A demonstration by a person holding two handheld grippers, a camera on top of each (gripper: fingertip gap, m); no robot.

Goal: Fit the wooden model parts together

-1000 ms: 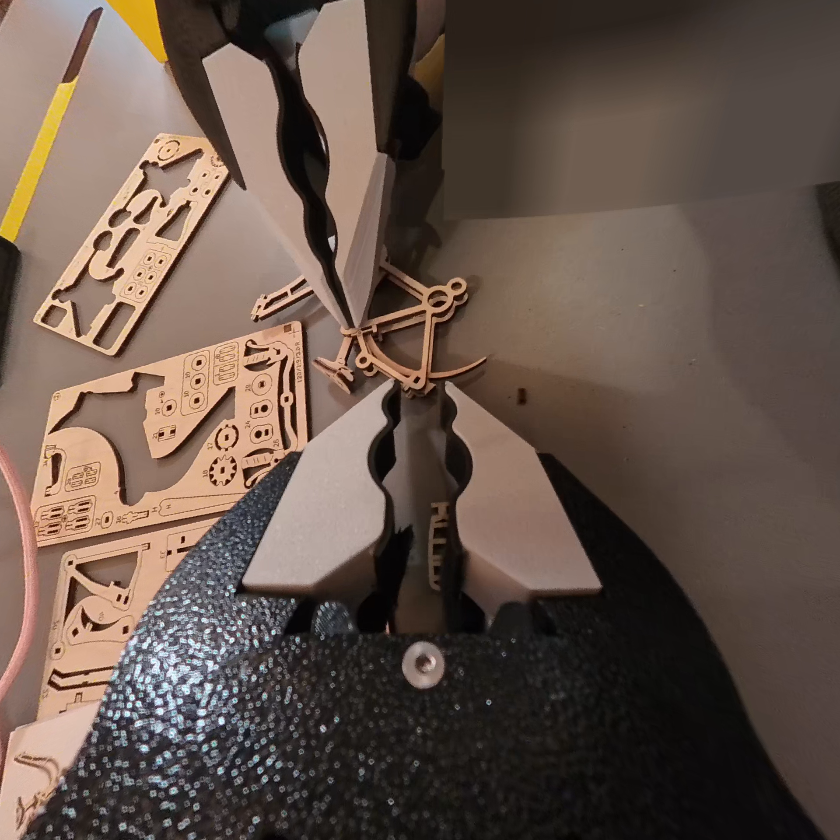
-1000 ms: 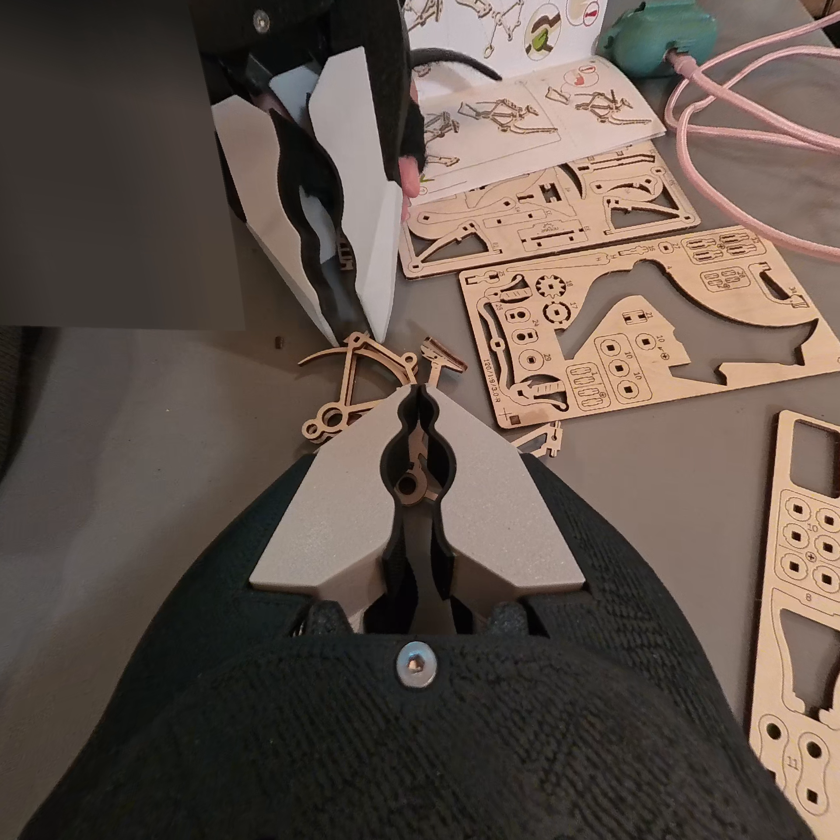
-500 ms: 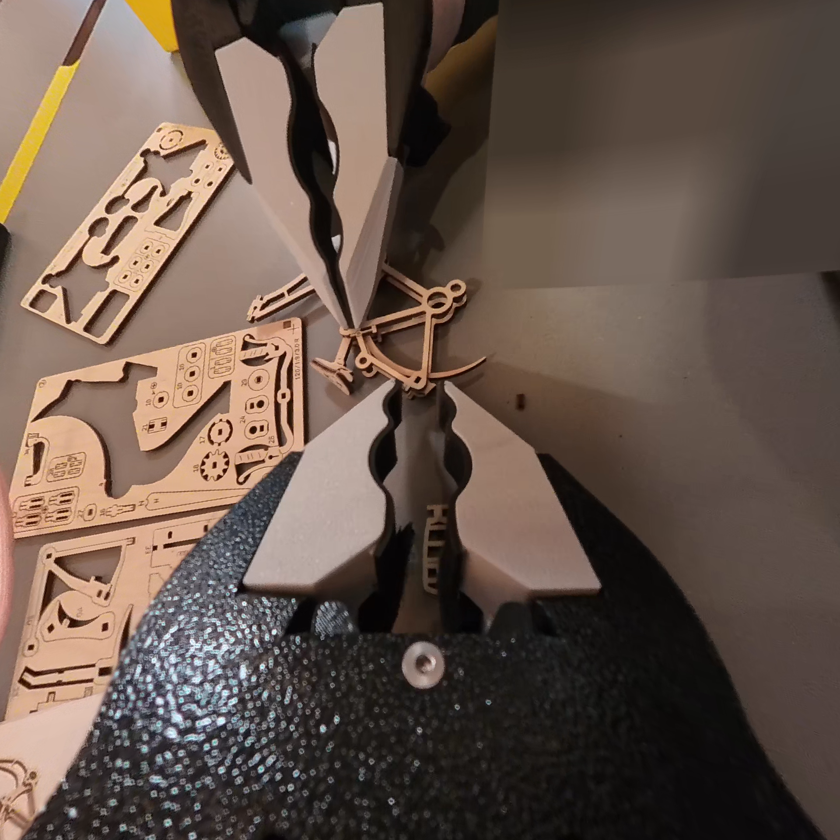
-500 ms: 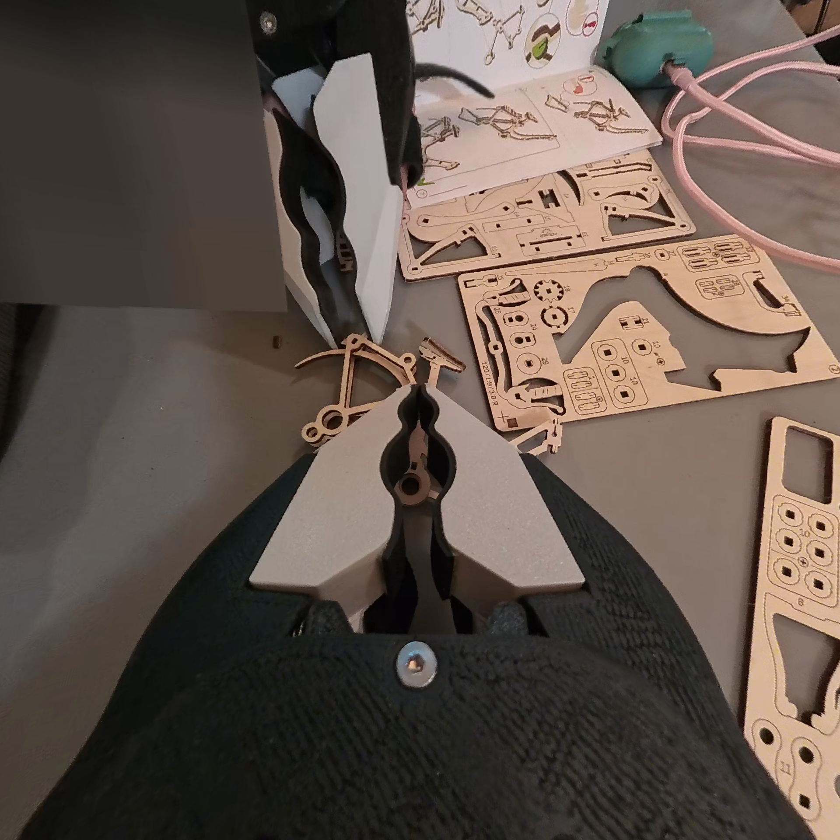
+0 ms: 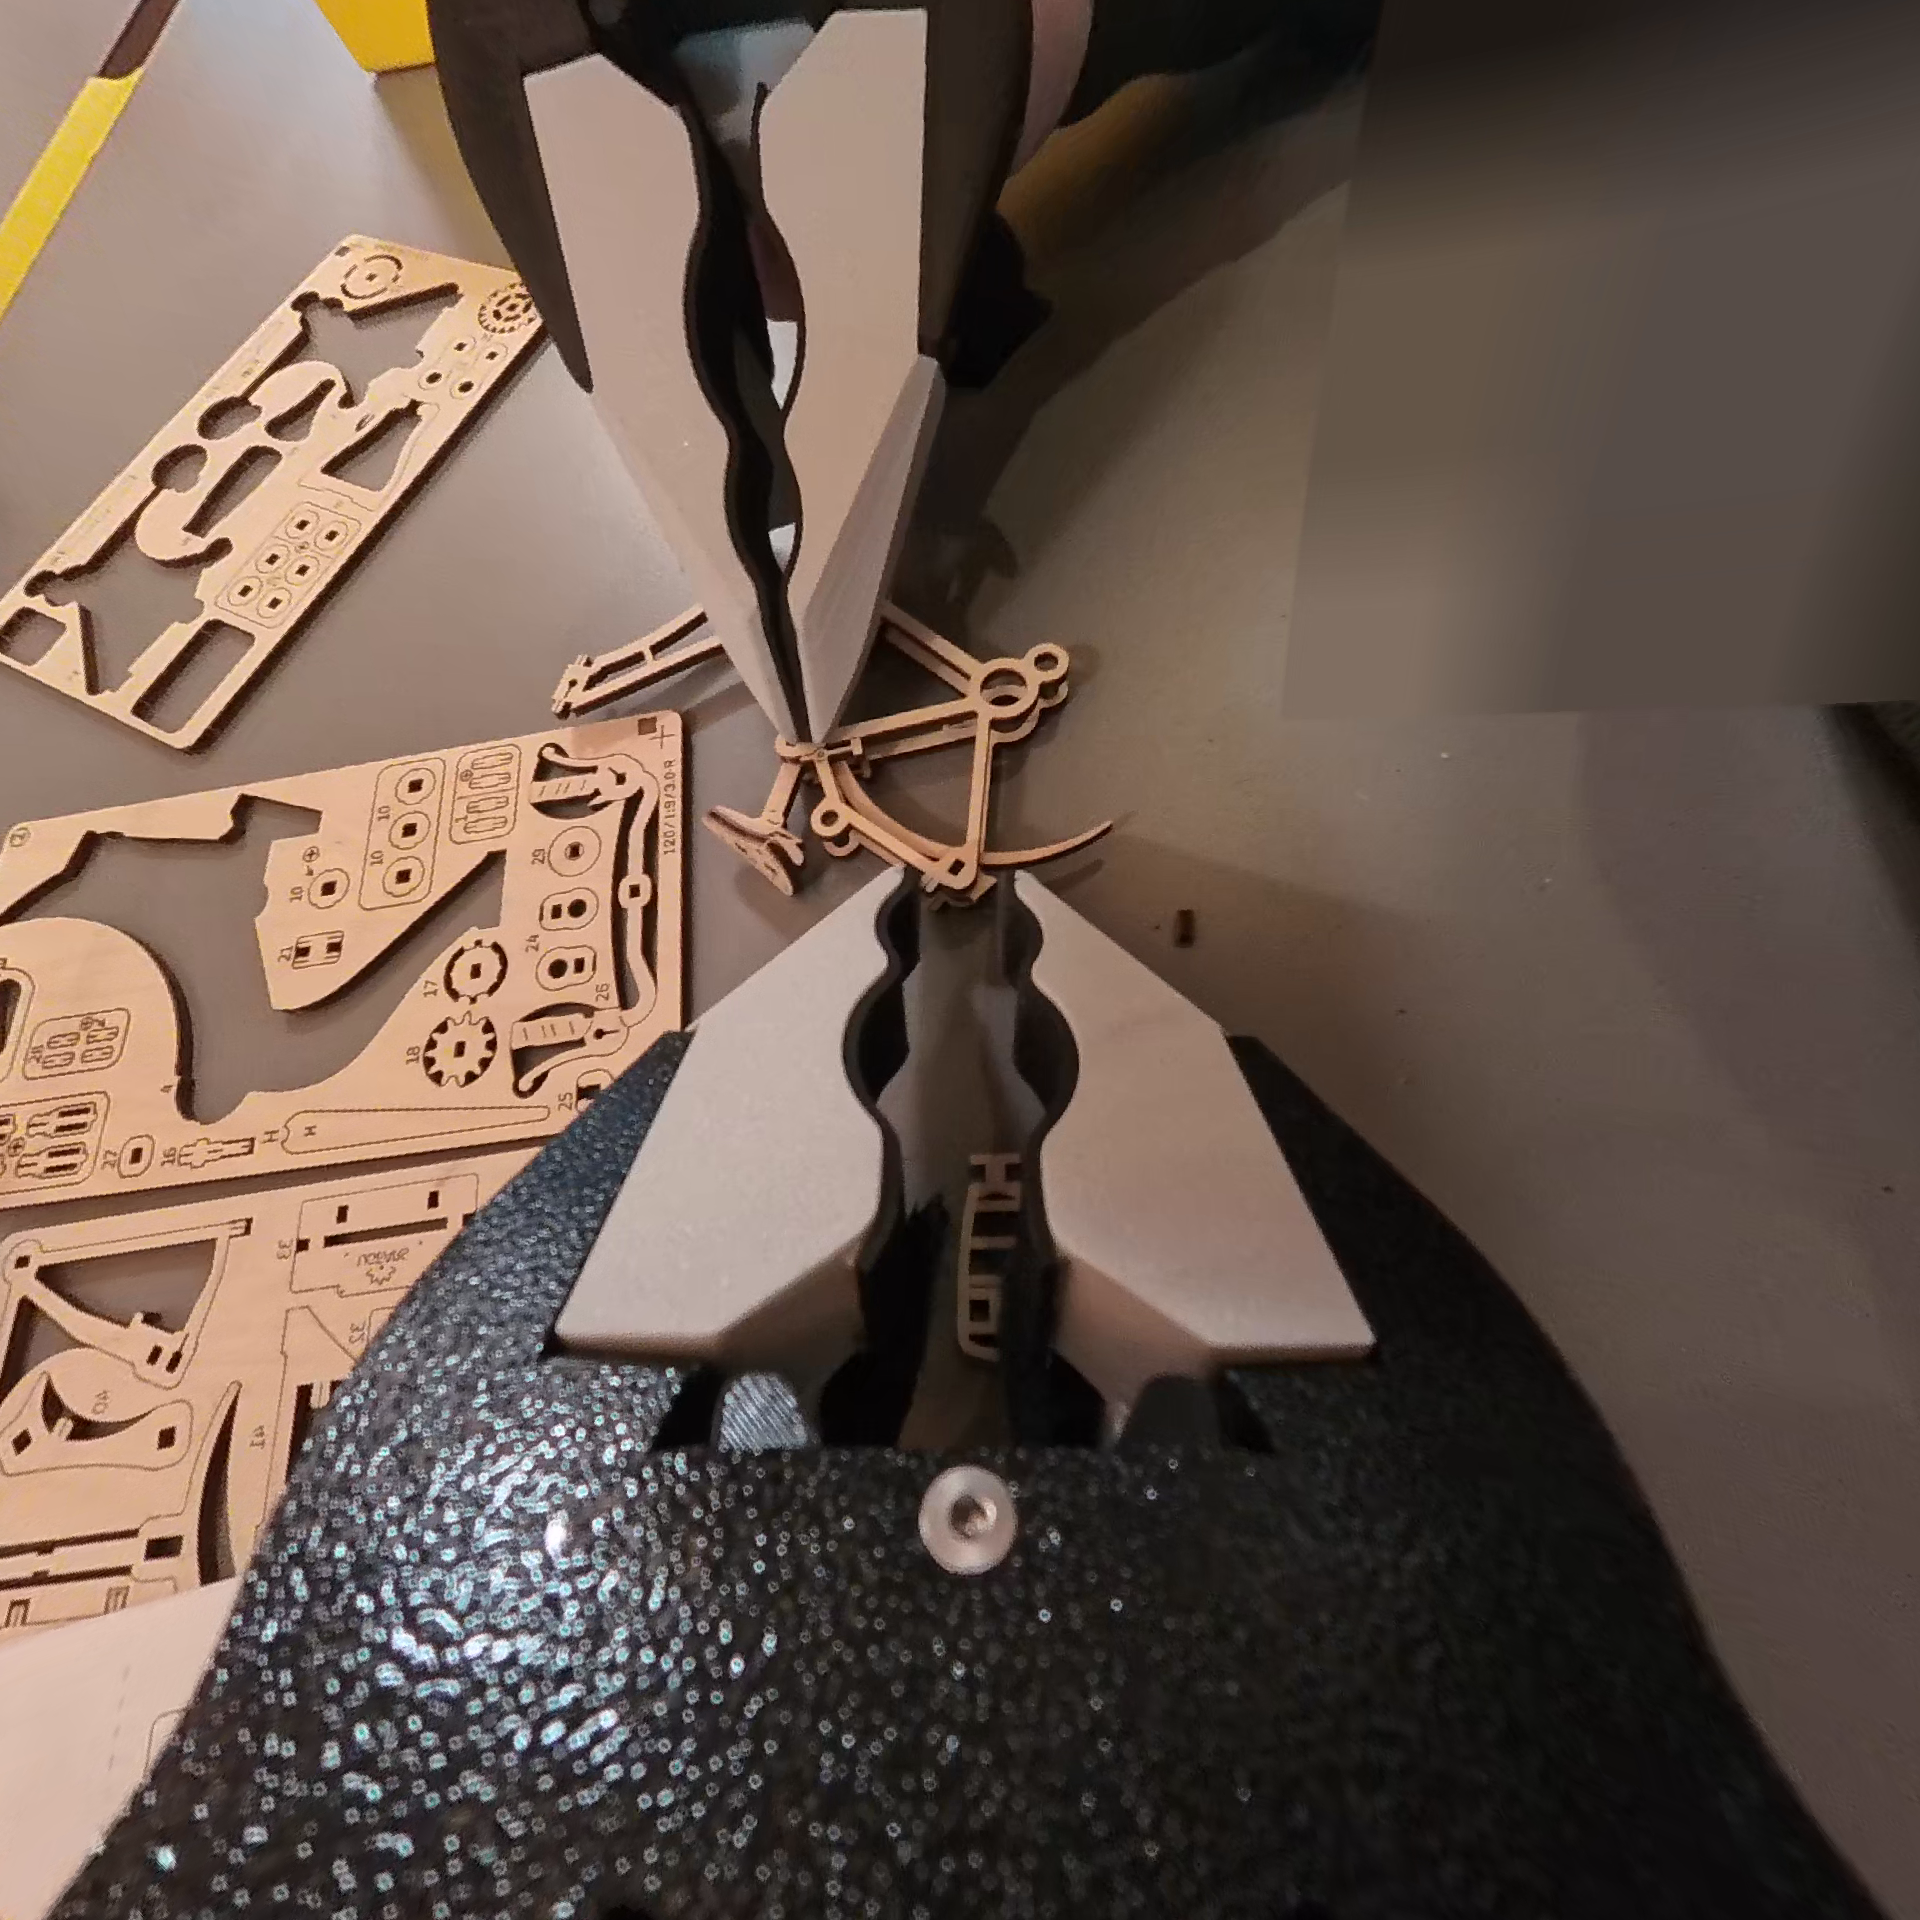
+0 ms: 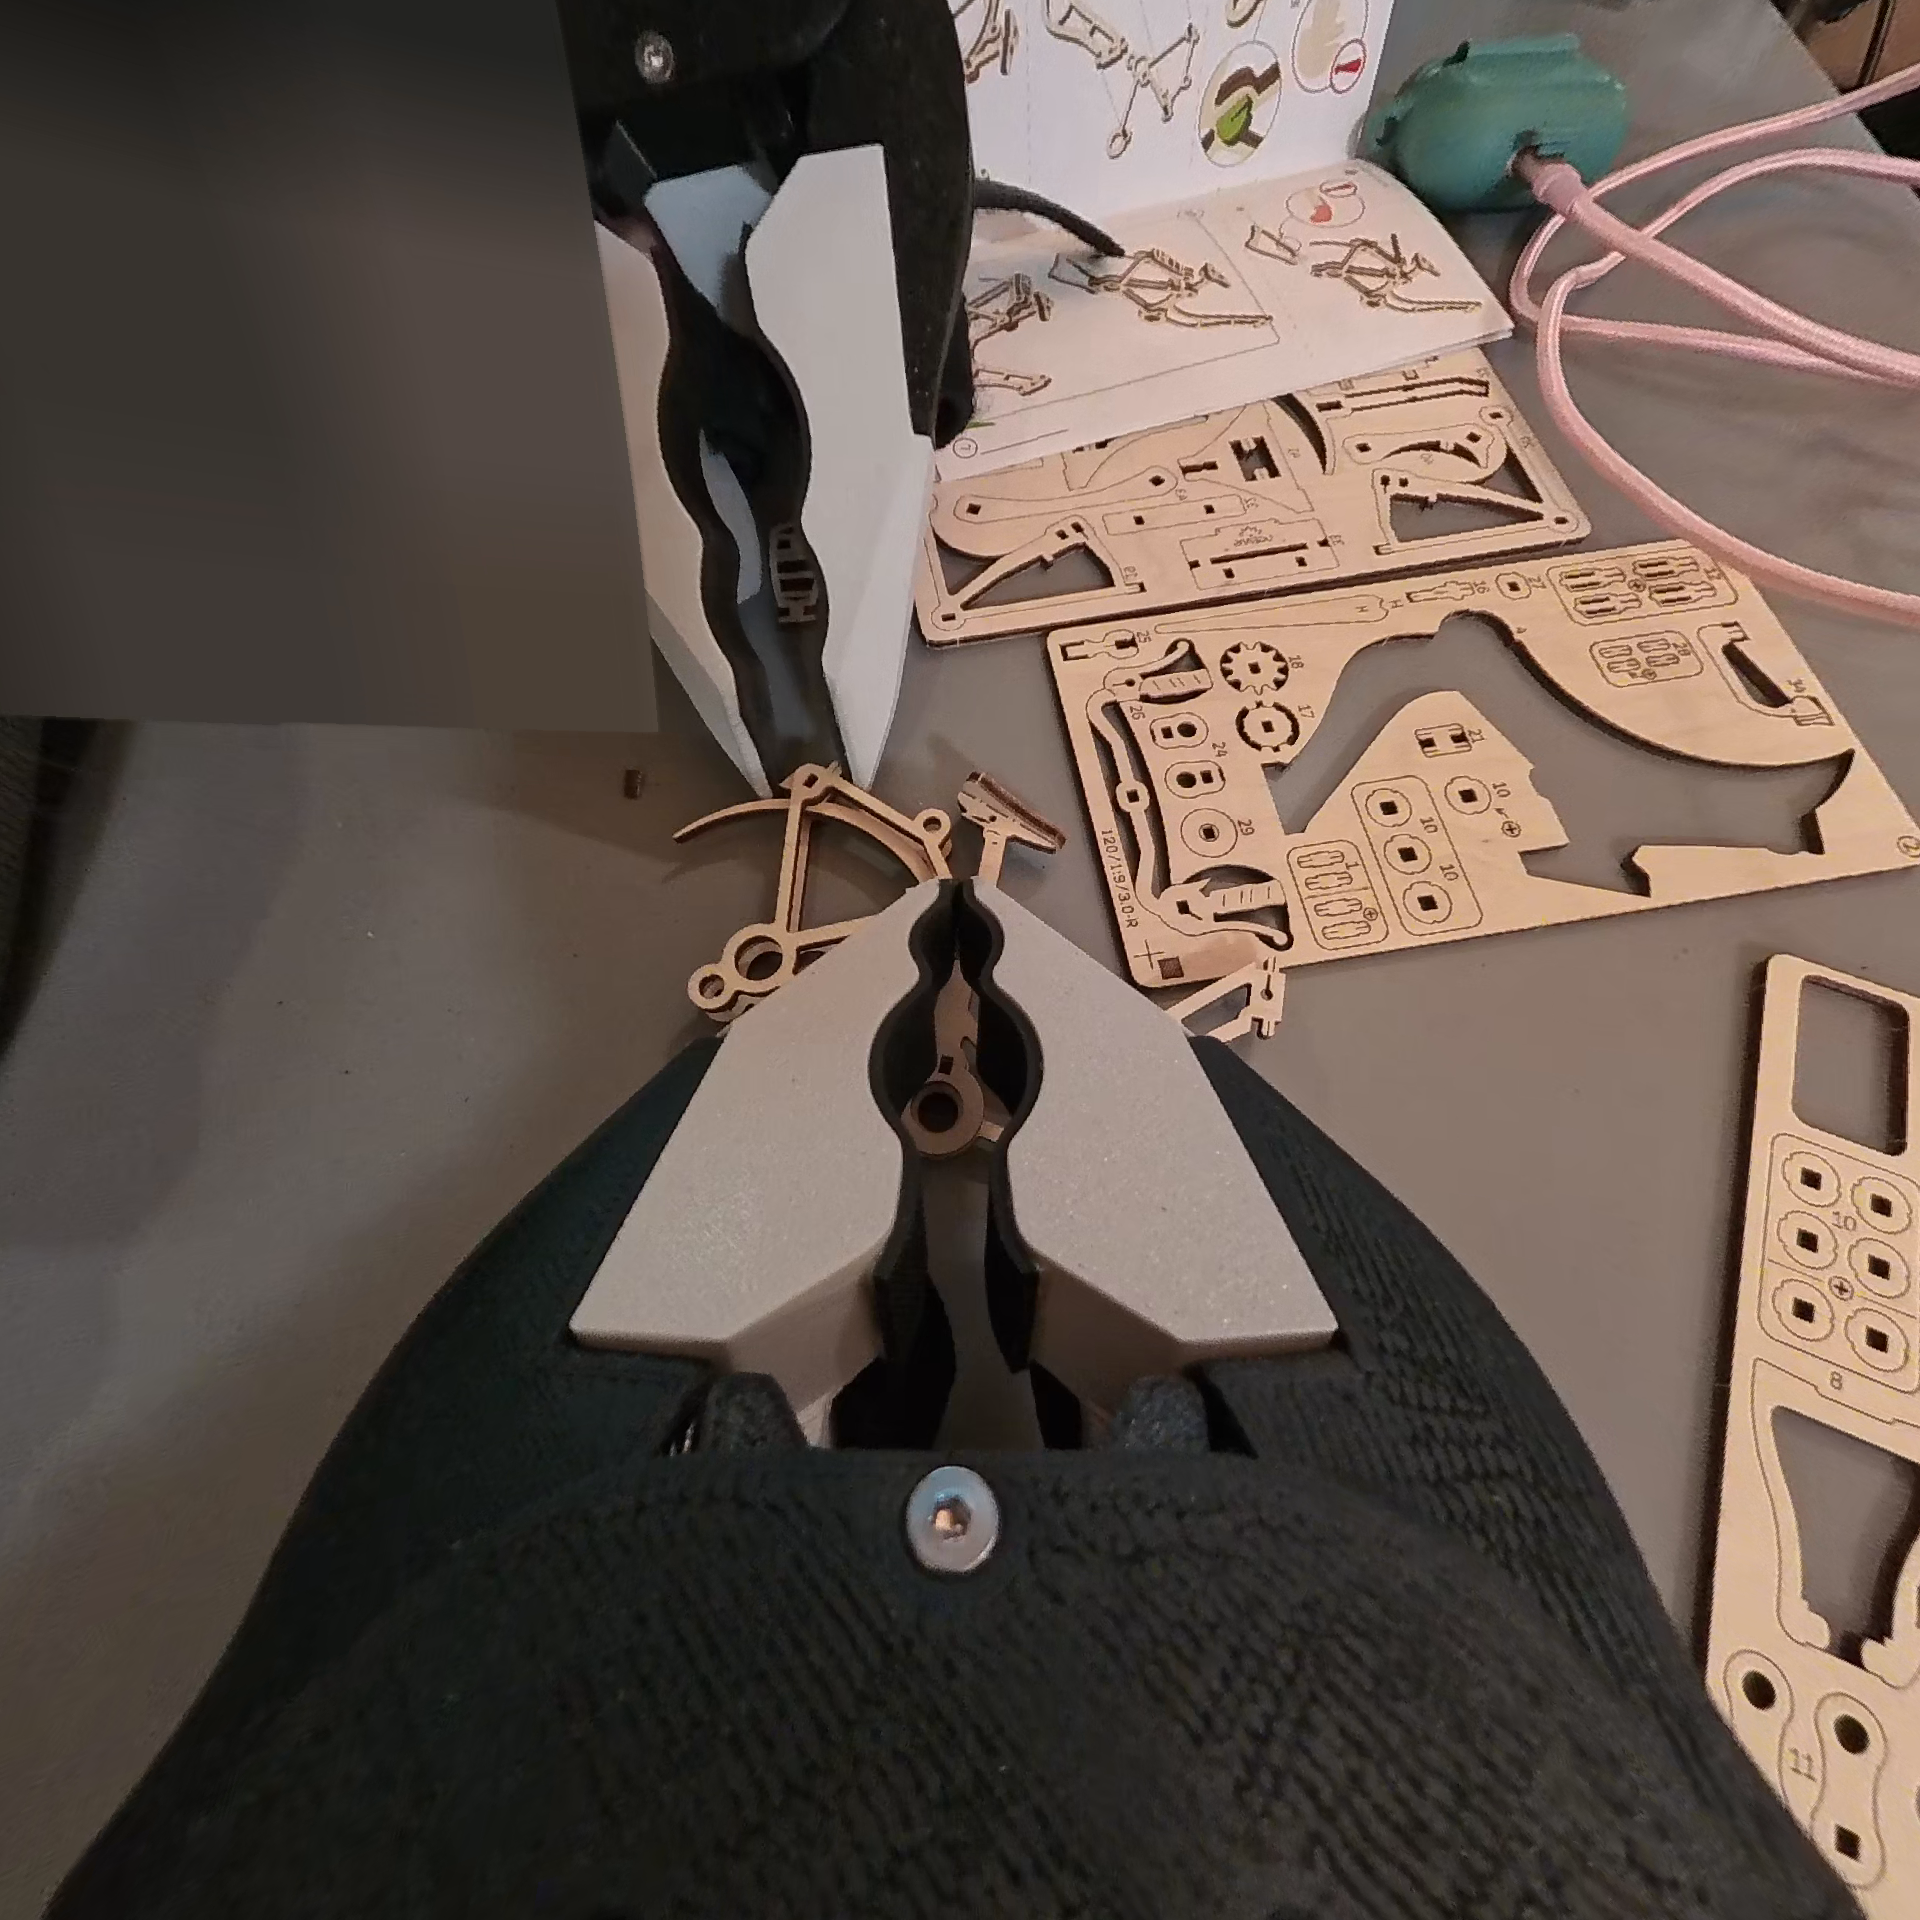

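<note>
Two grippers are meeting over one wooden assembly (image 5: 925, 769): right gripper (image 6: 954, 896) is pinching it, left gripper (image 5: 956, 883) is standing apart; three part sheets (image 5: 343, 935) are lying beside.

Left claw (image 5: 958, 883) parted, right claw (image 6: 954, 888) pinched closed, tips facing, near
</note>
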